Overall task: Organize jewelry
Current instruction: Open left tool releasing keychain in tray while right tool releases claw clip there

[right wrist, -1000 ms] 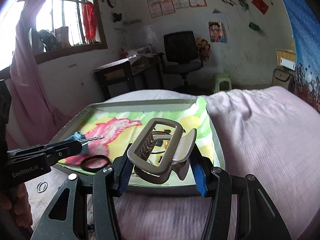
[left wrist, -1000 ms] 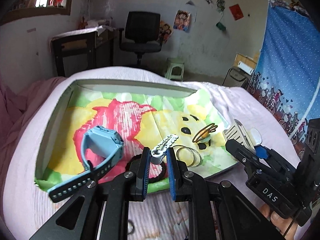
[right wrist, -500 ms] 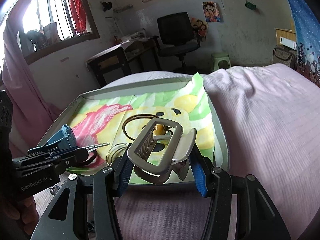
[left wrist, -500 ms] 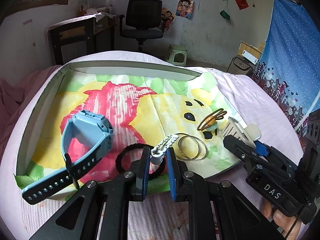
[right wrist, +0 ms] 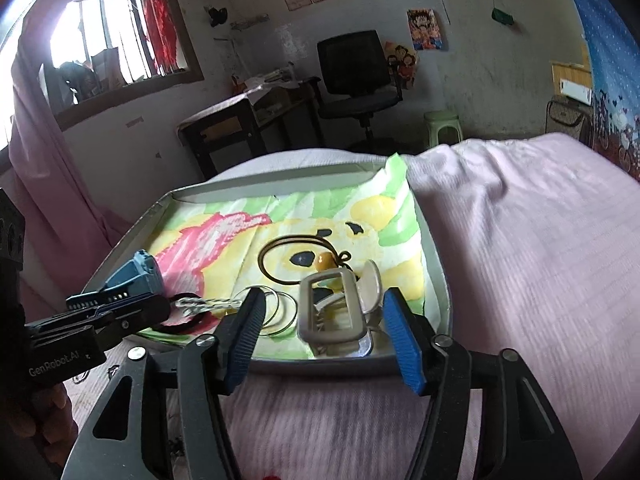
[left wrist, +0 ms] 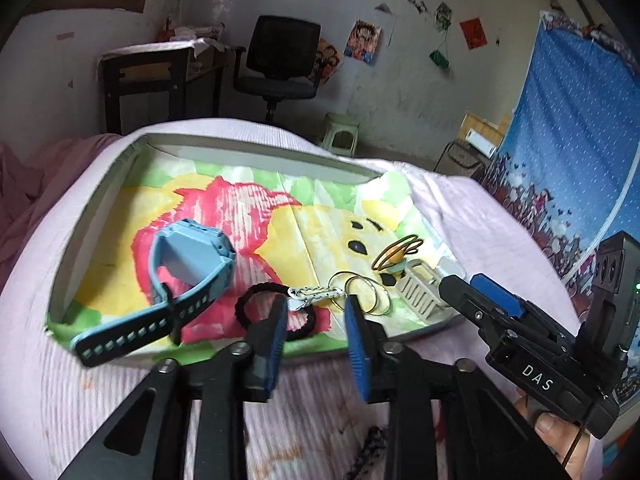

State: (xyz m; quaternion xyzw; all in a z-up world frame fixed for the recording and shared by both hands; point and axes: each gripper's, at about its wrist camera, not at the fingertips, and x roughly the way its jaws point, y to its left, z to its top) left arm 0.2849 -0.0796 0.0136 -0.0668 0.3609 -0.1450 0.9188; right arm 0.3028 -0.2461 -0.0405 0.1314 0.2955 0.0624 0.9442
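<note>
watch [left wrist: 188, 268]: 1 | hair tie [left wrist: 276, 316]: 1 | chain [left wrist: 316, 294]: 1 | thin hoops [left wrist: 360, 292]: 2 | claw clip [right wrist: 336, 312]: 1 | tray [left wrist: 260, 152]: 1

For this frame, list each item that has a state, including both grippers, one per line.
left gripper: open, holding nothing.
right gripper: open, around the claw clip without gripping it.
hair claw clip: closed, lying in the tray.
silver chain: released, lying in the tray.
blue watch: strap unbuckled, end over the tray rim.

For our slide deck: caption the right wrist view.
Open right gripper around a beige hair claw resting in the tray.
</note>
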